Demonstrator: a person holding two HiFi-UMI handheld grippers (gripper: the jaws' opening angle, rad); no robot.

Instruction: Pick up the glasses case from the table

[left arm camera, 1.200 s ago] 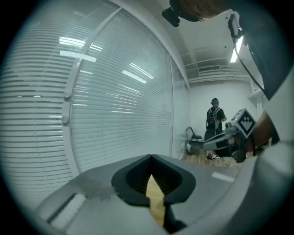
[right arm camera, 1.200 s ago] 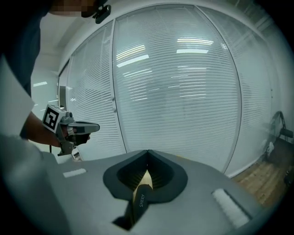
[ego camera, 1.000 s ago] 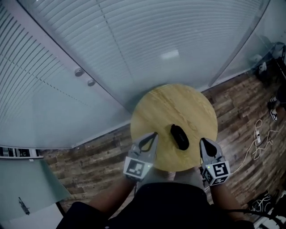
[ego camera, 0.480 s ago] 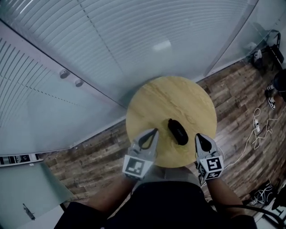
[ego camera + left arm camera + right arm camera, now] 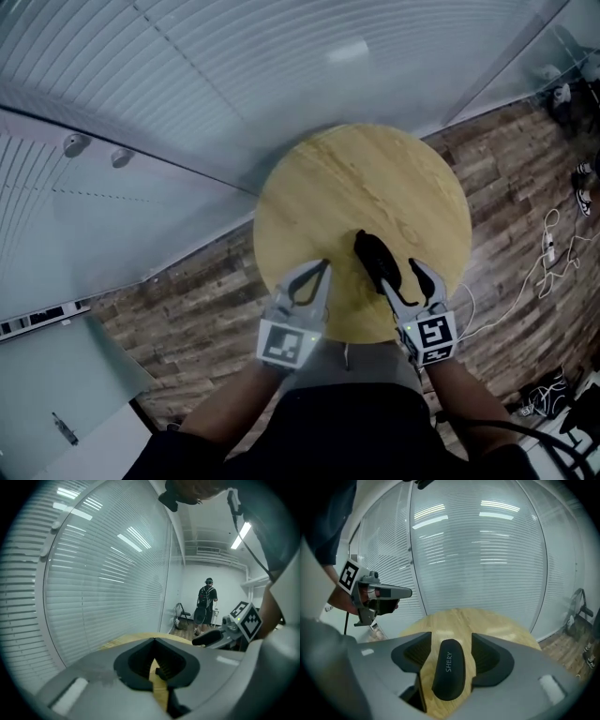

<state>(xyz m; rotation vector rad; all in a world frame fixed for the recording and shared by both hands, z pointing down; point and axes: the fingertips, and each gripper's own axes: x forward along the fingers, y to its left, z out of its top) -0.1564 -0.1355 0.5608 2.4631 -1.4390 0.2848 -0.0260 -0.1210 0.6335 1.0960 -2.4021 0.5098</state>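
Observation:
The black glasses case [image 5: 374, 258] lies on the round wooden table [image 5: 375, 178], near its front edge. My right gripper [image 5: 404, 276] has come down over the case's near end. Its jaws are opening and stand on either side of the case [image 5: 449, 667], with a gap at each pad, so nothing is gripped. In the right gripper view the case, lettered in white, lies lengthwise between the jaws of the right gripper [image 5: 451, 638]. My left gripper [image 5: 322, 267] is shut and empty at the table's front left edge, left of the case. Its tips [image 5: 153, 640] meet over the tabletop [image 5: 136, 640].
A curved glass wall with blinds [image 5: 234, 84] runs behind the table. Wooden floor [image 5: 187, 300] surrounds it, with white cables [image 5: 551, 267] at the right. In the left gripper view a person [image 5: 206, 604] stands far down the room by a chair [image 5: 181, 613].
Both grippers have come down toward the table. The right gripper, shut to the right of the case before, has moved left over the case's near end and opened its jaws.

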